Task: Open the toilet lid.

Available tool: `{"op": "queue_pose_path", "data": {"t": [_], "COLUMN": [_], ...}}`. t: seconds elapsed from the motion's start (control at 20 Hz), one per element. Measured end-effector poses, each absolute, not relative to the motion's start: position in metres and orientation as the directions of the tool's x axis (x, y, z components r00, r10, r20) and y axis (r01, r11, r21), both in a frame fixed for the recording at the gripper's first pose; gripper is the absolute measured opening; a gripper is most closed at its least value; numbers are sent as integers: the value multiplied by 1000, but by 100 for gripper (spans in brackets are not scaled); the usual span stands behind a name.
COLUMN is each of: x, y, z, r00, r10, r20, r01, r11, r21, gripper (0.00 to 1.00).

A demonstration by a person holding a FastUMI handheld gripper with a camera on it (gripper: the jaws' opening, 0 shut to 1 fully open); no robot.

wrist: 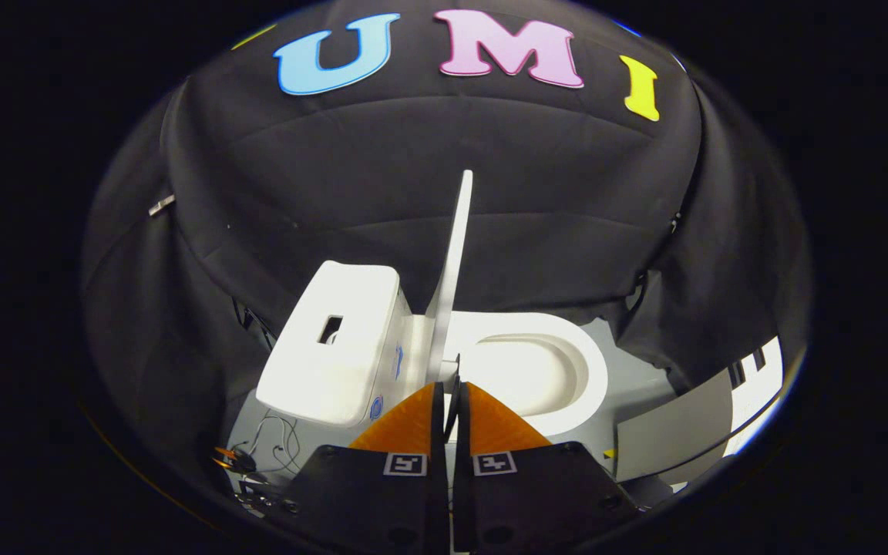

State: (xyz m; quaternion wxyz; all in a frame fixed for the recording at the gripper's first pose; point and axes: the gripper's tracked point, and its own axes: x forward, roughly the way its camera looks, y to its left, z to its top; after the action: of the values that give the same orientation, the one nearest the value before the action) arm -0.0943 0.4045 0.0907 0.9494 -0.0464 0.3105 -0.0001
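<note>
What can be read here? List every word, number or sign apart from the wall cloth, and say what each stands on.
No text reads clearly.
Blue marks on the side of the tank: too small to read.
Square markers on the tool: patterns, not words.
Black bars on the white board: cut off, unreadable.
The tool is nearly closed at the foot of the upright lid; I cannot tell whether it presses on it.

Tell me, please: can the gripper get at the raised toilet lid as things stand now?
Probably yes. The gripper has its orange fingers nearly closed, and the lower edge of the upright toilet lid sits right at their tips, nothing between. Whether they press it is unclear.
</note>
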Motion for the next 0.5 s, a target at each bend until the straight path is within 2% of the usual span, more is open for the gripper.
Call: {"op": "queue_pose_path", "data": {"t": [0.5], "x": [-94], "y": [465], "z": [84], "r00": [825], "r10": [-35], "r20": [-564], "r01": [-48], "r11": [990], "r21": [-132], "gripper": [7]}}
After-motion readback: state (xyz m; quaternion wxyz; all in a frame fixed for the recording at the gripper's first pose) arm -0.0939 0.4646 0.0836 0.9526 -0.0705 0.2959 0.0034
